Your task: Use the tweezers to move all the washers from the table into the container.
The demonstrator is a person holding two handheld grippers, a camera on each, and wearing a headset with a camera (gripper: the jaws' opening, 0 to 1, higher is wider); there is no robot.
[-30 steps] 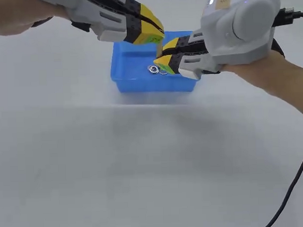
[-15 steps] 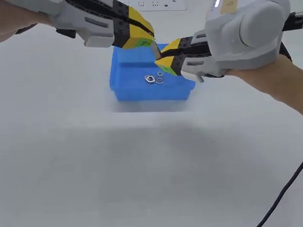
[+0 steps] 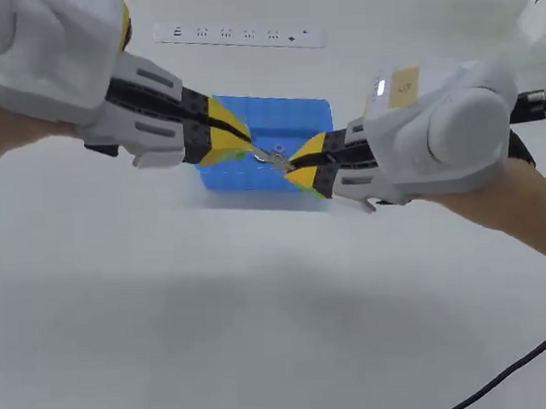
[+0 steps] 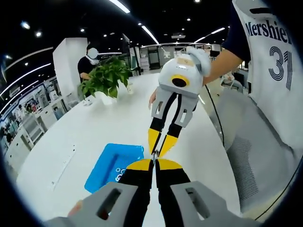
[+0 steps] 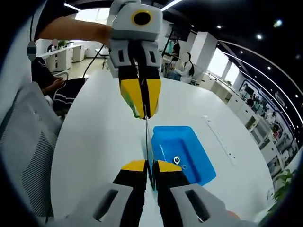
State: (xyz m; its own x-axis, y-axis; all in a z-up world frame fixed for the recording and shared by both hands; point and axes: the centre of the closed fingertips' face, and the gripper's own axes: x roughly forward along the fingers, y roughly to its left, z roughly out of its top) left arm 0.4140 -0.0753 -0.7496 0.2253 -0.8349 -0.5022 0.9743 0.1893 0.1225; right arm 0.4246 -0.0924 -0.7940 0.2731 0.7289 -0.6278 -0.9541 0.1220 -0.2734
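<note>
Head view: left tool (image 3: 242,149), right tool (image 3: 296,164) pinch slim metal tweezers (image 3: 273,156) near blue container (image 3: 279,113).

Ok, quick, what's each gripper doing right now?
Left gripper: closed on the tweezers.
Right gripper: closed on the same tweezers.

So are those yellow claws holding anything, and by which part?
The tweezers, held by both: the right gripper is shut on one end, the left gripper on the other.
</note>
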